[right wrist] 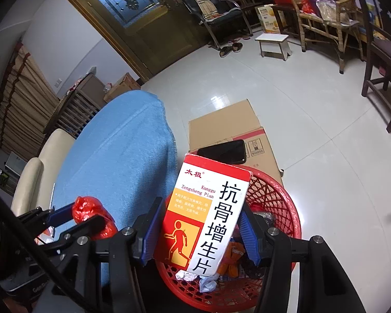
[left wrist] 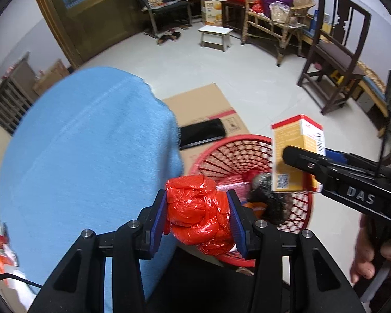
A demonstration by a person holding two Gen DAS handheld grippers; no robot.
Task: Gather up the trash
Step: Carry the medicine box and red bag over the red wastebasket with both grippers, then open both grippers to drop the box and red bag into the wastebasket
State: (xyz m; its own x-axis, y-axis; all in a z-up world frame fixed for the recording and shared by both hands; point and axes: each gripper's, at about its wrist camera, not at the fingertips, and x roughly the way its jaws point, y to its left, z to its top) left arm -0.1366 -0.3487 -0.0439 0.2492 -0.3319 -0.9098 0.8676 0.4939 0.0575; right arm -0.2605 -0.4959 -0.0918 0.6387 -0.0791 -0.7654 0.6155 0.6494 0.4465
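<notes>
Left gripper (left wrist: 198,219) is clamping red bag wad (left wrist: 199,214), right gripper (right wrist: 199,232) clamping medicine box (right wrist: 203,216); you're holding both over part-filled basket (left wrist: 208,154), drops pending.

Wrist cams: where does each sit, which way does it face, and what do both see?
Left wrist: on the left gripper, looking forward and down along its fingers at the red plastic bag it holds beside the red basket; the right gripper and a hand show.
Right wrist: on the right gripper, facing down over the basket, holding the medicine box; the left gripper shows lower left.
Shared: basket, blue cloth, cardboard, bag, box.
</notes>
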